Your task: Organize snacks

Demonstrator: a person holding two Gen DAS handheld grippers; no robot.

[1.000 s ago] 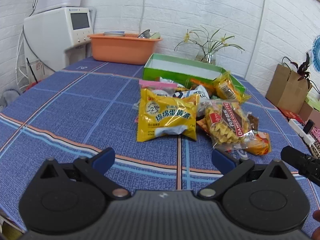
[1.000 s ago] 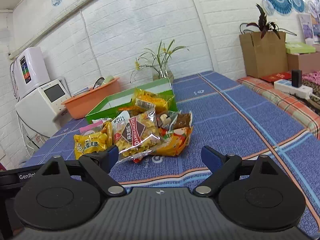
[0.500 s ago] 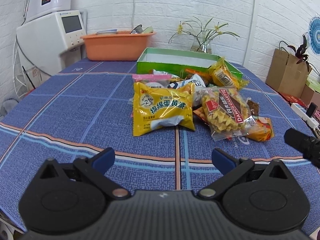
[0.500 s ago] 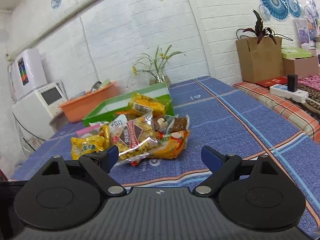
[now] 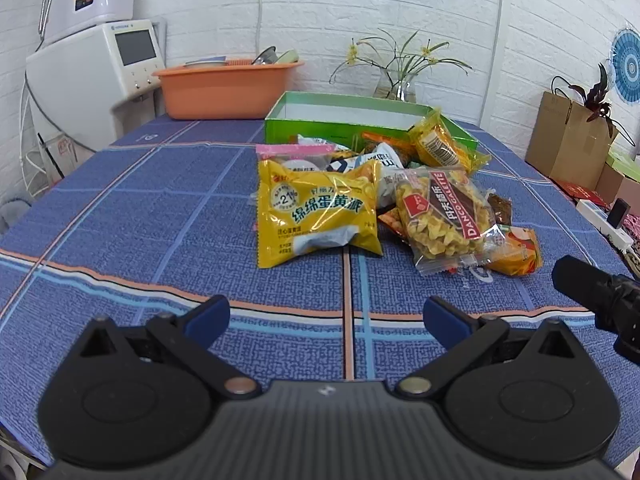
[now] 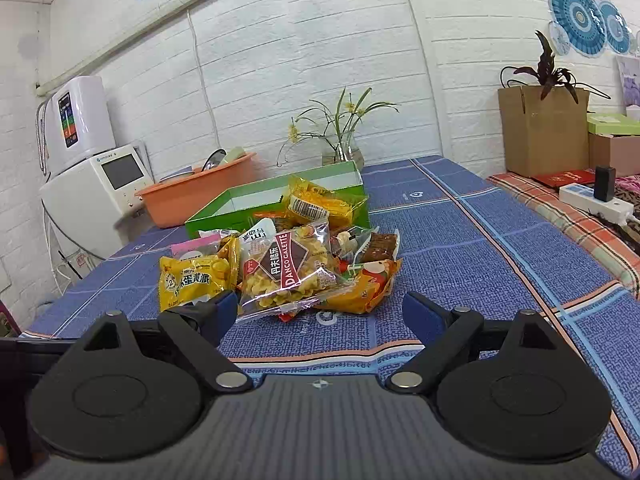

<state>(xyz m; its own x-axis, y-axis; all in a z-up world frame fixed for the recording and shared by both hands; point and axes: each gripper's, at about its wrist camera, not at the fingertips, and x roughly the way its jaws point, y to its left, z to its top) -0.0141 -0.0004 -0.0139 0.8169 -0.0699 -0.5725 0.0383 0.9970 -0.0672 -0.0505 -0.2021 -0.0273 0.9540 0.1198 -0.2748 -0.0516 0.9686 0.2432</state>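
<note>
A heap of snack packets lies mid-table on the blue cloth. Nearest is a yellow cake packet (image 5: 316, 212) (image 6: 192, 280), and beside it a clear packet of yellow biscuits (image 5: 444, 216) (image 6: 288, 272). An orange packet (image 5: 516, 252) (image 6: 360, 288) lies at the right of the heap. Behind the heap stands an open green box (image 5: 344, 120) (image 6: 276, 204), with a yellow packet (image 5: 440, 144) (image 6: 316, 204) leaning on its corner. My left gripper (image 5: 326, 316) and my right gripper (image 6: 320, 316) both stand open above the cloth, short of the heap, with nothing between their fingers.
An orange tub (image 5: 228, 88) and a white appliance (image 5: 92, 80) stand at the back left. A glass vase of flowers (image 5: 396, 84) is behind the box. A brown paper bag (image 6: 540, 128) and a power strip (image 6: 592, 200) sit off to the right.
Both views have dropped and levelled slightly and drawn a little nearer the heap. The snacks and the box have not moved; both grippers stay open.
</note>
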